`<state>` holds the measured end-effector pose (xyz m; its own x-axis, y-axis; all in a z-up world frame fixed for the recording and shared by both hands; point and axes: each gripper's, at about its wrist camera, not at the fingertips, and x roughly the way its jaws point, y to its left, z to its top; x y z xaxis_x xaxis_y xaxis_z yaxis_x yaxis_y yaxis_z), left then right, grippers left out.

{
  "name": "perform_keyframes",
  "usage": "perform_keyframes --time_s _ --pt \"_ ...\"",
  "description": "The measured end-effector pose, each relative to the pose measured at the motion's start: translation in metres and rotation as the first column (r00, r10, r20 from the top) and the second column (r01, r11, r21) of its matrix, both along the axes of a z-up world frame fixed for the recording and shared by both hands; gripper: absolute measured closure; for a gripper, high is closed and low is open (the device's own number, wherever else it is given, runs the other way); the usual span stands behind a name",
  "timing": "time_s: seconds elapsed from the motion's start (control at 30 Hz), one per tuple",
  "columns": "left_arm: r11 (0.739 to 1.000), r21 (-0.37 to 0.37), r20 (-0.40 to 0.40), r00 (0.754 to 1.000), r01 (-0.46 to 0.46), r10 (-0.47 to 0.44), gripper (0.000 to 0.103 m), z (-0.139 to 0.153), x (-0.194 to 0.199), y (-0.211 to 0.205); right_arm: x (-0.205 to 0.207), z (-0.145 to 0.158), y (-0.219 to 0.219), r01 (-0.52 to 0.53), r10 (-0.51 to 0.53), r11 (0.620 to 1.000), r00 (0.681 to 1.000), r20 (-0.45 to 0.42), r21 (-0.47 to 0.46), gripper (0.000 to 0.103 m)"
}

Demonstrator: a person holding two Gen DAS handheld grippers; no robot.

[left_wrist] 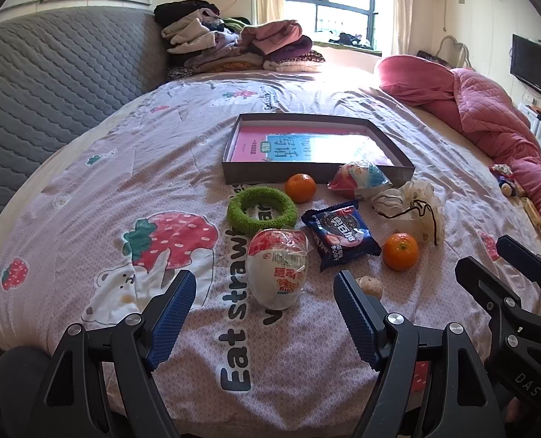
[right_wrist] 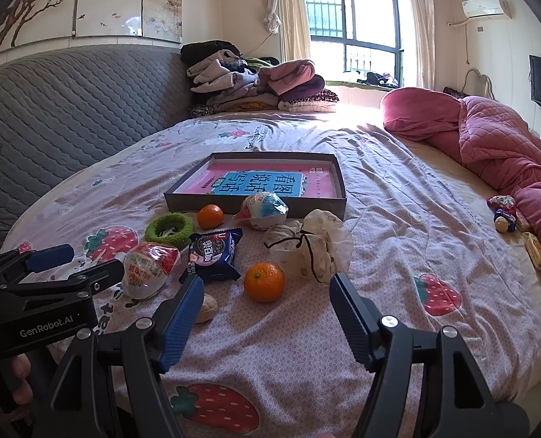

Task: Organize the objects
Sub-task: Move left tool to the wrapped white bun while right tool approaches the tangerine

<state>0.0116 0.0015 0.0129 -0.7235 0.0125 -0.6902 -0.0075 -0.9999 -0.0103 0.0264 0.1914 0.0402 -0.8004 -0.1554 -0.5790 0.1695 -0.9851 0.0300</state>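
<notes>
Count on the bedsheet (left_wrist: pixel 87 189): 1 shallow grey box (left_wrist: pixel 317 173) with a pink-and-blue book (left_wrist: pixel 307 146) lying flat inside, 2 oranges, 2 egg-shaped wrapped snacks, 1 green fuzzy ring (left_wrist: pixel 261 213), 1 blue cookie packet (left_wrist: pixel 339 237), 1 white drawstring pouch (left_wrist: pixel 412 208), 1 small beige nut-like thing (right_wrist: pixel 206 306).

Layout: far orange (left_wrist: pixel 300 187) sits just in front of the box wall, beside the ring. Blue-and-red wrapped egg snack (left_wrist: pixel 359 177) touches the box's front wall. Near orange (left_wrist: pixel 400 251) sits between the cookie packet and the pouch, closer to the camera. Red-and-white wrapped egg snack (left_wrist: pixel 277 273) lies nearest the left gripper, touching the packet's corner. All loose items are outside the box.

Left gripper (left_wrist: pixel 265 304): jaws spread wide, holding nothing, touching nothing; the red-and-white snack lies just ahead, between the finger lines.

Right gripper (right_wrist: pixel 266 308): jaws also spread wide, nothing held; near orange just ahead of the gap, beige nut thing right beside its left fingertip, contact unclear.

Background: clothes pile (left_wrist: pixel 233 40) at the headboard, pink quilt (left_wrist: pixel 489 109) along the right side.
</notes>
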Motion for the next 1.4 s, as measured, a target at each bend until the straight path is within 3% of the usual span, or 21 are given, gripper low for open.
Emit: perform_keyframes --time_s 0.83,1.4 --pt "1.000 -0.007 0.014 1.000 0.004 -0.004 0.024 -0.002 0.000 0.001 0.004 0.002 -0.003 -0.020 0.020 1.000 1.000 -0.007 0.012 0.032" --pt "1.000 0.008 0.092 0.996 0.010 -0.011 0.024 -0.025 -0.015 -0.002 -0.012 -0.021 -0.001 -0.047 0.049 0.999 0.995 0.083 -0.027 0.032"
